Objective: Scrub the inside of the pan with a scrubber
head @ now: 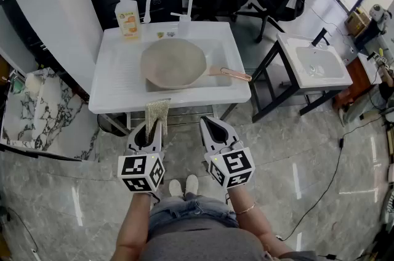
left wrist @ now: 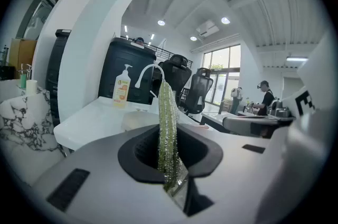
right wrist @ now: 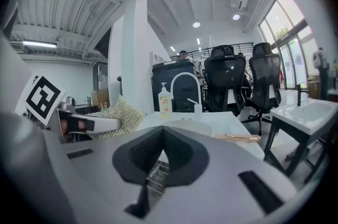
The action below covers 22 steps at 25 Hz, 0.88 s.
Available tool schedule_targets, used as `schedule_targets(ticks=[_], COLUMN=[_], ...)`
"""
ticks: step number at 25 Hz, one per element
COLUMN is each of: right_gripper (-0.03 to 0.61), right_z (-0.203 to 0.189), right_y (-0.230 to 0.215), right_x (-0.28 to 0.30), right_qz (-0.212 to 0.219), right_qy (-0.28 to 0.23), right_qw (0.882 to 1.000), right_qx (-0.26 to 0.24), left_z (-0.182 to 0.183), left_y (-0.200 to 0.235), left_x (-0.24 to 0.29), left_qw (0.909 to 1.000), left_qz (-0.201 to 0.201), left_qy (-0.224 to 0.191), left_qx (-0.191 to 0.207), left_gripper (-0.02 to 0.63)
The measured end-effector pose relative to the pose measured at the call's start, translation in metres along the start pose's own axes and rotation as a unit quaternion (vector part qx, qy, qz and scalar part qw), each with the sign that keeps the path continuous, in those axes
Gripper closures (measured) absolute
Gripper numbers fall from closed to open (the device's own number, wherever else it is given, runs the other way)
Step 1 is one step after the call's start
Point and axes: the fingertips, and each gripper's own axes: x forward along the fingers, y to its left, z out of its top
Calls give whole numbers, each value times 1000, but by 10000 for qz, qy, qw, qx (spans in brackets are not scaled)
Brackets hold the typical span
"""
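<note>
Pan ahead of both grippers, scrubber held just short of the sink.
The sink stood just beyond the jaw tips; the pan lay in it, ahead and slightly right of the left gripper, its handle running toward the right gripper's side; the left gripper, seemingly nearer the bowl, was clamped on the scrubber; the right gripper was closed on nothing; both pointed forward, side by side.

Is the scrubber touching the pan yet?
Apart. The head view shows the scrubber, pinched in the left gripper, at the sink's front rim, while the pan lies farther back inside the sink.
</note>
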Motion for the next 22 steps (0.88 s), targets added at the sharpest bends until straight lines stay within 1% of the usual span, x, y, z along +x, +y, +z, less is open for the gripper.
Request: schedule_targets(ticks=[7,11,18,22], right_gripper=[569,568,568,568], right_z=[4,6,10,10], right_y=[-17,-24,-46,-59], right_x=[3,4,6,8], right_qz=[135,229,272,193], right_qy=[-159,-236,-302,-298], right_qw=[9997,9994,9990,9992], right_qx=[121,94,170,181], left_z=[1,1,6,14], left_y=[-12,-16,-20,-17], left_x=[15,23,33,36], left_qw=[10000,10000,9997,9992], left_qz=[0,34,189,337], left_qy=[-35,-41,-113,-186], left_qx=[59,82,63,71], left_gripper=[546,546,546,546])
